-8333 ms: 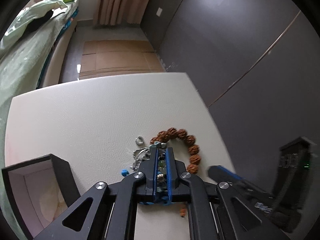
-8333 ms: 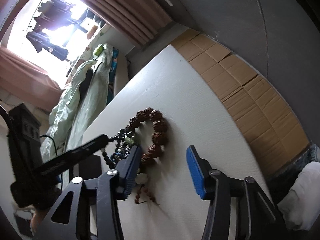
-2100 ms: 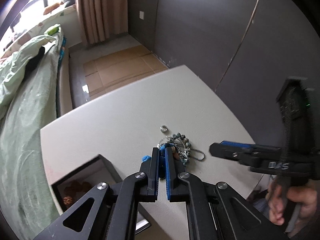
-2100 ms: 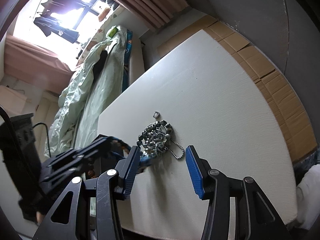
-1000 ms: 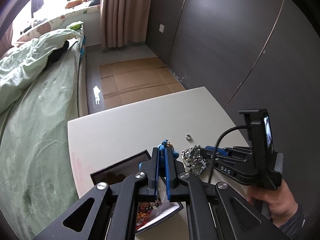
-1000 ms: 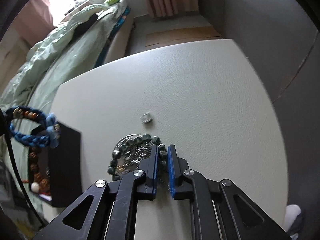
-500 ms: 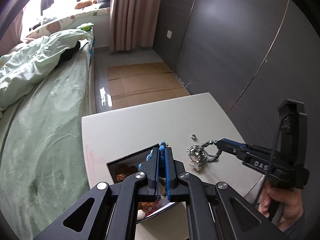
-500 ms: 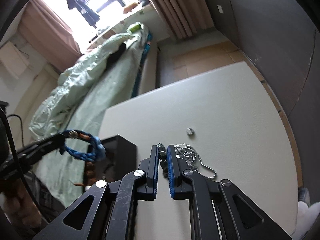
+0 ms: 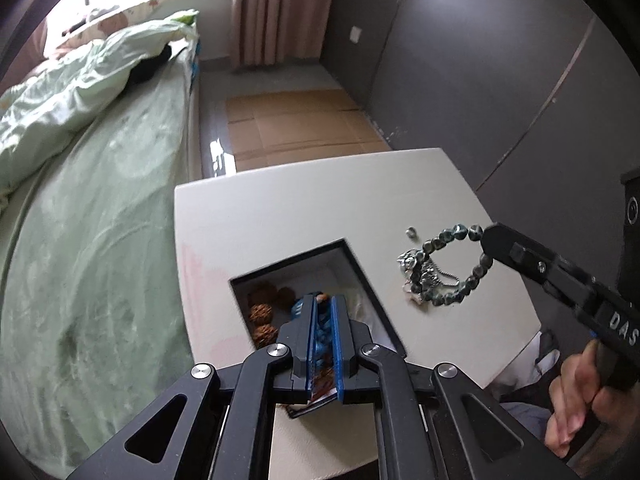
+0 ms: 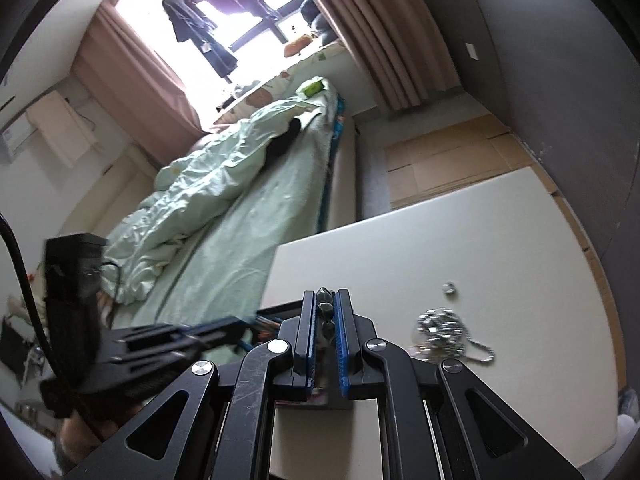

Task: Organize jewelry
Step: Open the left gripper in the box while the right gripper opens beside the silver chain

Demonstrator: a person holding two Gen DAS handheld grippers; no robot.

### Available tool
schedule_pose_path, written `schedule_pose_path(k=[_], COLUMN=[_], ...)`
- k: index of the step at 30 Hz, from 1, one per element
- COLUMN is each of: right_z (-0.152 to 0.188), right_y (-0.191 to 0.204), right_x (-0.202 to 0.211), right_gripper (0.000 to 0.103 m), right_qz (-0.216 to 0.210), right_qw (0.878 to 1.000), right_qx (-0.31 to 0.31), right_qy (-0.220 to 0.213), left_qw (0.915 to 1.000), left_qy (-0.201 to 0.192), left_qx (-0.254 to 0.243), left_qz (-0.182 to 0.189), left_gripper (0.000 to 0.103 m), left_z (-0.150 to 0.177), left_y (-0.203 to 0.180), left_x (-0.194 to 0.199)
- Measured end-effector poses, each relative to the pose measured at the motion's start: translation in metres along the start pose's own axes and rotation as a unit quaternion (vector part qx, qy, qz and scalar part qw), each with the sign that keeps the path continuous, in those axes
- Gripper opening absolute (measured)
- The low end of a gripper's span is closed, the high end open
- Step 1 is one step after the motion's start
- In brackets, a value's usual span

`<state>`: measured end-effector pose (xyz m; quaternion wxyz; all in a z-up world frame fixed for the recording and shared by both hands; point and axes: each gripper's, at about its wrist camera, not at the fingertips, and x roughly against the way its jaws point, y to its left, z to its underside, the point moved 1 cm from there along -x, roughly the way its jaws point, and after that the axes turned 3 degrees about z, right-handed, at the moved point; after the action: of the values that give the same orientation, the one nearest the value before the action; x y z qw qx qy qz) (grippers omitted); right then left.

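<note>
Green bead bracelet [image 9: 456, 268]: left wrist view shows it hanging as a limp loop from the right gripper [image 9: 490, 240], jaws closed on its beads, right of the black box [image 9: 360, 276]. Light, smooth beads; judged slippery, best pinched across one bead. Left gripper [image 9: 323, 316], over the box, is clamped on the blue braided bracelet [image 9: 322, 328], mostly hidden.

Right wrist view: beads [image 10: 325, 308] sit between closed jaws; the loop below is hidden. Silver chain [image 10: 444, 330] lies on the tabletop [image 10: 500, 240] right of the box.
</note>
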<state>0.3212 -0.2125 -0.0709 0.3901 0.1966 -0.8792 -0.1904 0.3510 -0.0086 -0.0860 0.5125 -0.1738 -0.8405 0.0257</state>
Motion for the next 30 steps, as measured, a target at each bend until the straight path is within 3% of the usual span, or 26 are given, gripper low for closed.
schedule_pose_path(k=[3,5,6,14,16,17,18,20,30], right_z=[0.002,0.004,0.005,0.011,0.010,0.010,0.010,0.011,0.013], right_y=[0.011,0.019,0.024,0.041,0.035,0.033,0.029,0.020,-0.034], right_x=[-0.009,-0.014,-0.017,-0.036,-0.039,-0.039,-0.036,-0.028,-0.001], right_gripper=[0.010,0.010,0.010,0.010,0.028,0.052,0.065,0.065,0.065], right_qz=[-0.011,-0.018,-0.021,-0.027,-0.015,-0.013,-0.013,-0.009,0.008], right_qw=[1.000,1.000,1.000,0.999,0.999,0.999,0.999,0.999,0.997], right_qx=[0.002,0.005,0.008,0.009,-0.002,-0.008,-0.015,-0.026,-0.074], right_qy=[0.008,0.011,0.012,0.026,0.037,0.038,0.033,0.022,0.021], left_qw=[0.9998,0.9993,0.9989,0.9975,0.9970,0.9968,0.9965,0.9960,0.9978], left_qy=[-0.007,-0.020,-0.030,-0.050,-0.057,-0.061,-0.065,-0.074,-0.065], left_qx=[0.019,0.030,0.034,0.047,0.048,0.048,0.049,0.048,0.015], left_qz=[-0.003,-0.009,-0.013,-0.015,-0.021,-0.020,-0.019,-0.018,0.002], left_gripper=[0.030,0.061,0.064,0.066,0.070,0.075,0.077,0.081,0.081], left_z=[0.001,0.003,0.005,0.010,0.010,0.010,0.010,0.009,0.002], left_y=[0.013,0.021,0.025,0.039,0.039,0.039,0.038,0.035,-0.006], left_x=[0.007,0.014,0.020,0.039,0.042,0.044,0.045,0.048,0.030])
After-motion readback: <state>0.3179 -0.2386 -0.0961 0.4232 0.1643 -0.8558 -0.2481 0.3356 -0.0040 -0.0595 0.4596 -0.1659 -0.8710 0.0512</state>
